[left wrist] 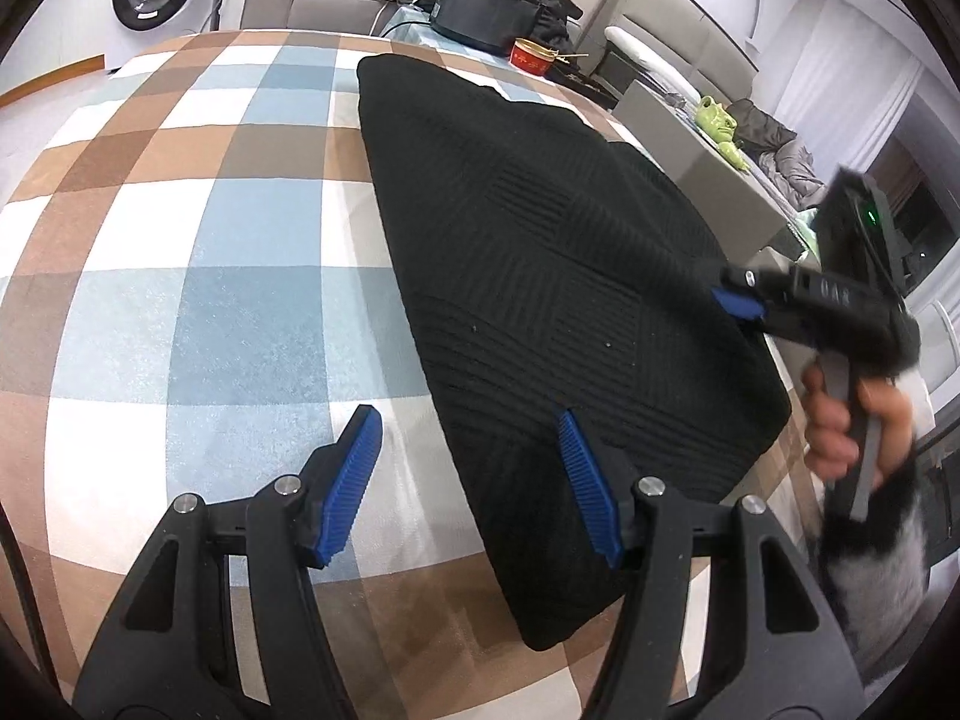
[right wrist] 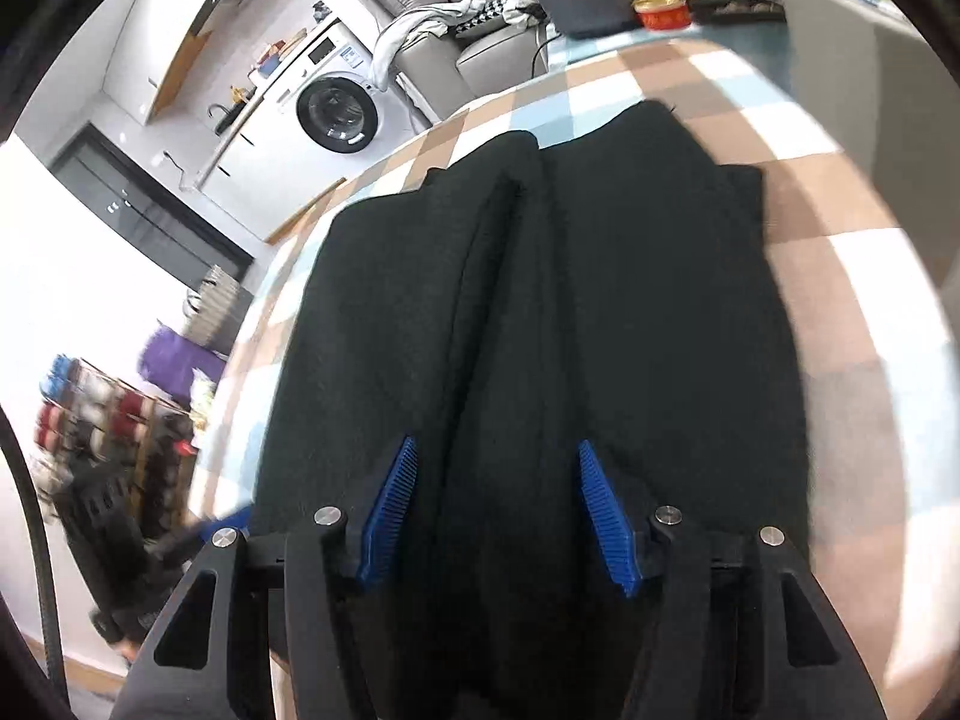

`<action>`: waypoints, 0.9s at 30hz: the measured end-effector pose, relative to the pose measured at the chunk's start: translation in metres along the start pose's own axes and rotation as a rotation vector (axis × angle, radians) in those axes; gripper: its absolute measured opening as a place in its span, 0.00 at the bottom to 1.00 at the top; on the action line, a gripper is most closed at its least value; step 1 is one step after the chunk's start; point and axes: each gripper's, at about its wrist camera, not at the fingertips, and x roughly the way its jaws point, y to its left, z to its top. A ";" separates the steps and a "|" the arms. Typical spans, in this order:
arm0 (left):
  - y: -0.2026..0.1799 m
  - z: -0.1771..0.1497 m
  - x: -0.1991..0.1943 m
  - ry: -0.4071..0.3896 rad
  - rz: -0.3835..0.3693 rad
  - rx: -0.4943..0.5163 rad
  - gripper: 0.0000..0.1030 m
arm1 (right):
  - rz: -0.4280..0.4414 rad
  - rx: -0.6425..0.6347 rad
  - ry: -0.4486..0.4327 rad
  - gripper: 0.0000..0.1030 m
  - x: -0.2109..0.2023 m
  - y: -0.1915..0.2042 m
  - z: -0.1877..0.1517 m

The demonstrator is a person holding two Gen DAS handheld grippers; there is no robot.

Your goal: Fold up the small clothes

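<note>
Tongs come first in each wrist view: the left tongs point(left wrist: 468, 450) stand about half open with nothing between the ribbed blue pads, one pad over the bare cloth cover and the other over the near edge of the black ribbed knit garment point(left wrist: 540, 276). The right tongs point(right wrist: 495, 504) are likewise parted, their pads straddling a raised lengthwise ridge of the same garment without pressing on it; from the left wrist view they come in from the garment's right edge, carried by a person's hand point(left wrist: 840, 426) in a furry black-and-white sleeve. The garment lies flat on the blue, brown and white checked worktop point(left wrist: 180, 276), already brought into a long narrow shape with an overlapping layer visible down its middle in the right wrist view. By that shape, the lengthwise fold looks done and the step in hand is a regrasp for the next fold. The next move would call for each pair of tongs to close on a near corner or edge, catching all layers, then lift and carry that end toward the far end evenly. Beyond the garment sit a red round tin point(left wrist: 531, 54), a sofa and a white front-loading washing machine point(right wrist: 339, 111).
</note>
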 end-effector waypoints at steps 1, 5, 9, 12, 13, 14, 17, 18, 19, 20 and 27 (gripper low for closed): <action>0.000 0.000 0.000 -0.001 -0.003 -0.005 0.57 | 0.052 0.007 0.009 0.56 0.006 -0.002 0.008; 0.002 0.005 0.002 -0.005 0.004 -0.009 0.57 | 0.071 -0.023 0.031 0.55 0.023 0.003 0.035; 0.005 0.010 0.005 -0.006 0.005 -0.021 0.57 | 0.015 -0.091 0.026 0.39 0.035 0.018 0.040; 0.007 0.015 0.007 -0.006 0.003 -0.035 0.57 | -0.030 -0.182 0.031 0.13 0.044 0.031 0.040; 0.007 0.017 0.006 -0.009 0.002 -0.039 0.57 | -0.050 -0.216 0.020 0.13 0.044 0.034 0.039; 0.007 0.018 0.005 -0.014 0.003 -0.040 0.57 | -0.078 -0.255 0.010 0.11 0.042 0.042 0.037; 0.007 0.021 -0.003 -0.040 -0.008 -0.048 0.57 | -0.109 -0.327 -0.062 0.10 0.021 0.058 0.038; 0.007 0.023 -0.007 -0.049 -0.013 -0.052 0.57 | -0.112 -0.337 -0.087 0.10 0.006 0.062 0.040; 0.008 0.025 -0.009 -0.053 -0.014 -0.056 0.57 | -0.122 -0.344 -0.107 0.10 -0.005 0.063 0.041; 0.007 0.026 -0.011 -0.059 -0.018 -0.058 0.57 | -0.152 -0.350 -0.128 0.10 -0.017 0.064 0.044; -0.004 0.036 0.009 -0.027 -0.048 -0.061 0.59 | -0.358 -0.189 -0.047 0.16 -0.013 0.004 0.044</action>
